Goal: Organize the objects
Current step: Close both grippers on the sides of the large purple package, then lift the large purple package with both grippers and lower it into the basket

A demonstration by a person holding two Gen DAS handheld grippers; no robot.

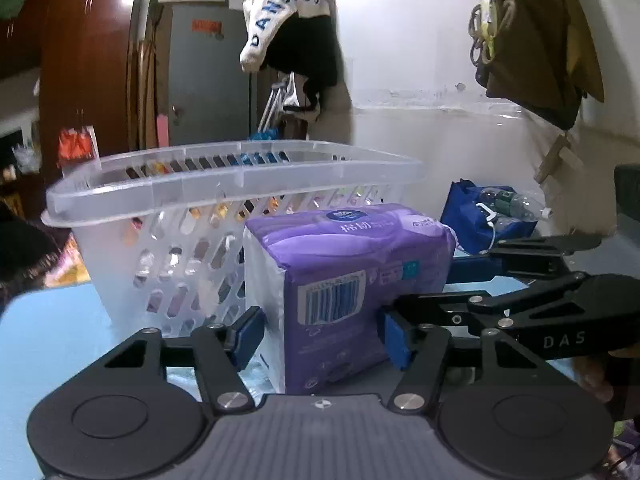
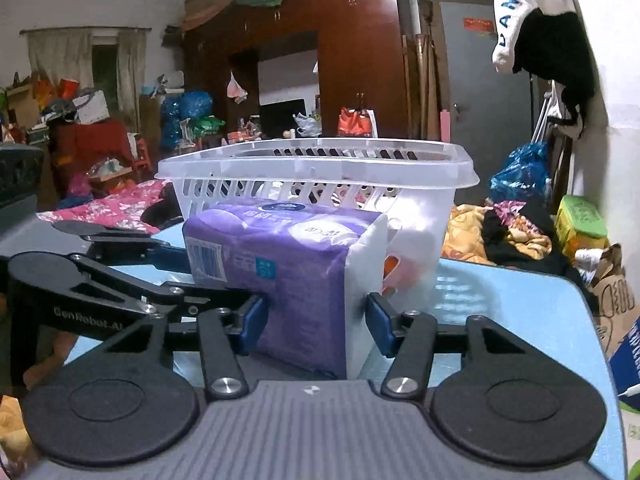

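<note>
A purple tissue pack (image 1: 344, 276) with a barcode stands on the light blue table (image 1: 52, 332), just in front of a clear slotted plastic basket (image 1: 224, 184). My left gripper (image 1: 320, 332) has its blue pads on both sides of the pack's near end. The right gripper's black arms (image 1: 532, 304) come in from the right. In the right wrist view my right gripper (image 2: 316, 320) has its pads on both sides of the same pack (image 2: 288, 264), with the basket (image 2: 320, 168) behind it and the left gripper's arms (image 2: 112, 280) at the left.
A blue bag with plastic bottles (image 1: 488, 216) lies to the right beyond the table. Clothes hang on the white wall (image 1: 420, 60). A cluttered bed with clothes (image 2: 512, 232) and a brown wardrobe (image 2: 352, 40) lie beyond the table (image 2: 520, 312).
</note>
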